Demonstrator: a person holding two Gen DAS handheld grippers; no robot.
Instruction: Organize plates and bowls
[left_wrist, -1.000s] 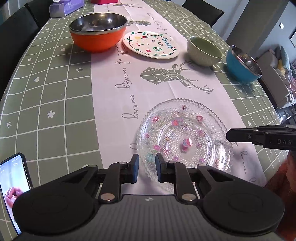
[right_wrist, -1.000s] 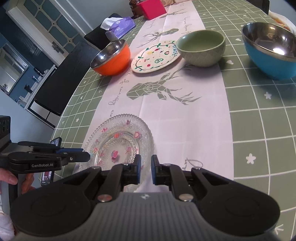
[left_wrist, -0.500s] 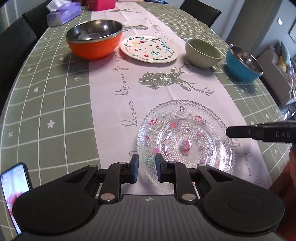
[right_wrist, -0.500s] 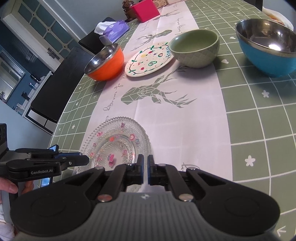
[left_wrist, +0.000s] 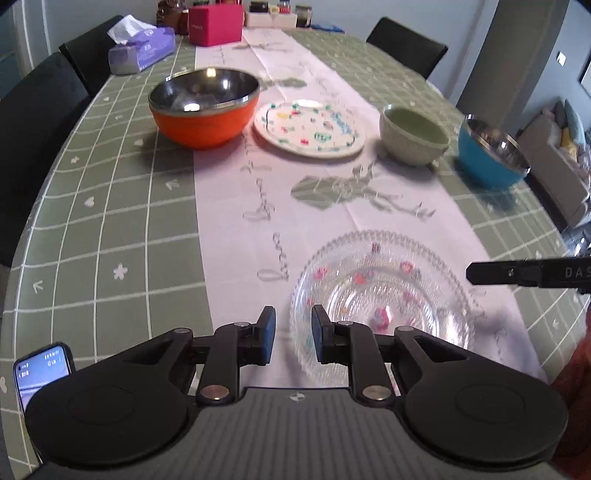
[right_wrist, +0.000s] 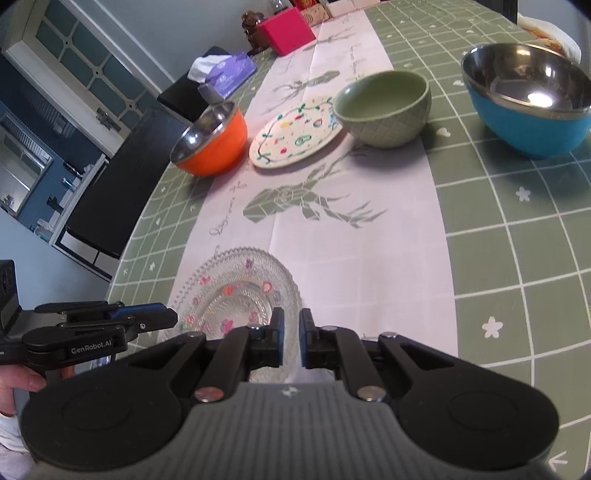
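Observation:
A clear glass plate (left_wrist: 384, 295) with small coloured flowers lies on the white runner near the table's front edge; it also shows in the right wrist view (right_wrist: 236, 295). My left gripper (left_wrist: 293, 334) straddles its near left rim, jaws slightly apart, not clamped. My right gripper (right_wrist: 291, 338) stands at its right rim with a narrow gap between the pads. Farther back stand an orange steel bowl (left_wrist: 203, 107), a white painted plate (left_wrist: 310, 127), a green bowl (left_wrist: 413, 134) and a blue steel bowl (left_wrist: 491, 151).
A phone (left_wrist: 40, 369) lies at the near left table edge. A purple tissue box (left_wrist: 142, 48) and a pink box (left_wrist: 216, 24) stand at the far end. Dark chairs (left_wrist: 33, 110) line the left side. The green checked tablecloth (left_wrist: 110, 221) covers the table.
Both grippers have lifted and tilted back, so more of the far table shows. The right jaws narrowed half a second ago and have parted slightly again. The glass plate has stayed put.

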